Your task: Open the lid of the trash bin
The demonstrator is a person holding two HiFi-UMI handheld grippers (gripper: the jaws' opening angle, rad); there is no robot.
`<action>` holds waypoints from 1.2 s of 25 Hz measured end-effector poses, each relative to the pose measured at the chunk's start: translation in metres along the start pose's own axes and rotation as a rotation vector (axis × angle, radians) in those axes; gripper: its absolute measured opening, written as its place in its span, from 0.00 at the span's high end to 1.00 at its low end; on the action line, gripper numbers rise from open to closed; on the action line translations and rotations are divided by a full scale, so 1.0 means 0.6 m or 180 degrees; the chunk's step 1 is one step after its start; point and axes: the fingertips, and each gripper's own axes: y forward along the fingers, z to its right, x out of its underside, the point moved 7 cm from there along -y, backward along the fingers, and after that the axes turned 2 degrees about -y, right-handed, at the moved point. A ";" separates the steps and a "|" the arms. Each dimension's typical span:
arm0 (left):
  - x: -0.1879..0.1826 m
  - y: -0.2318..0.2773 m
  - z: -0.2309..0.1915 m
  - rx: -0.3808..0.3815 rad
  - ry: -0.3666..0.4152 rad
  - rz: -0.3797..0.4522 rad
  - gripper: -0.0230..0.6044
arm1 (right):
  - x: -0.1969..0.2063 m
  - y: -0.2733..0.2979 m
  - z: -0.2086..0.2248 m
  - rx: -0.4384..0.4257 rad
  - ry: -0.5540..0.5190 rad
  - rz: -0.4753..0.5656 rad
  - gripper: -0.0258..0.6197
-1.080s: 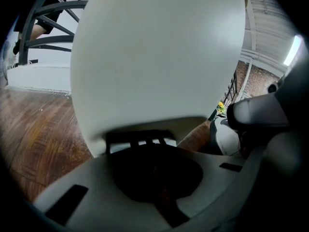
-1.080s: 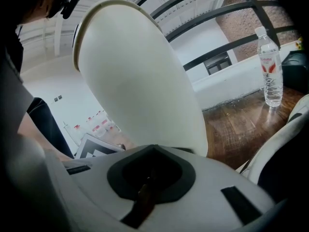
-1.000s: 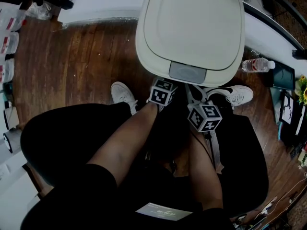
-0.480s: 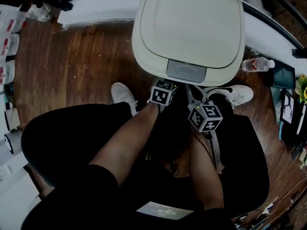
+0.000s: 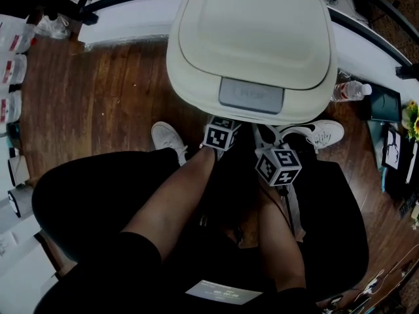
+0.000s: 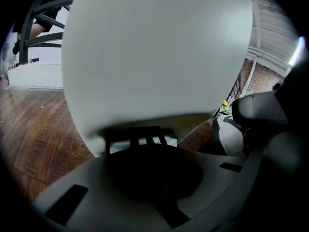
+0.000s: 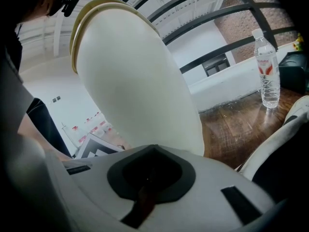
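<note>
A cream trash bin with a domed lid [image 5: 252,38] fills the top of the head view, with a grey panel [image 5: 251,95] at the lid's front edge. My left gripper [image 5: 221,135] and right gripper [image 5: 277,165] sit low at the bin's front, and their jaws are hidden under the lid's overhang. In the left gripper view the bin's pale wall [image 6: 154,57] looms close. A dark slotted part [image 6: 133,135] at its foot lies right ahead of my left gripper [image 6: 154,158], which is shut. The right gripper [image 7: 149,175] is shut too, beside the bin [image 7: 140,91].
The person's white shoes [image 5: 168,138] [image 5: 317,133] stand on the wooden floor either side of the grippers. A water bottle [image 5: 350,90] [image 7: 269,69] stands right of the bin. A white ledge with a black railing [image 5: 131,12] runs behind it. Dark bags [image 5: 383,103] lie at the right.
The lid's front edge has come up toward the head camera and looks larger and wider. Both grippers have stayed almost in place at the bin's foot.
</note>
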 end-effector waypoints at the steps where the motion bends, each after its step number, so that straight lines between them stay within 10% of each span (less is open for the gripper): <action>1: 0.000 0.000 0.001 -0.0007 -0.0005 -0.0005 0.90 | 0.000 0.000 0.000 0.0001 0.0004 -0.0002 0.94; 30: 0.004 0.018 -0.005 -0.0113 -0.0034 -0.0218 0.90 | 0.014 0.002 0.001 0.0016 0.0129 -0.0038 0.94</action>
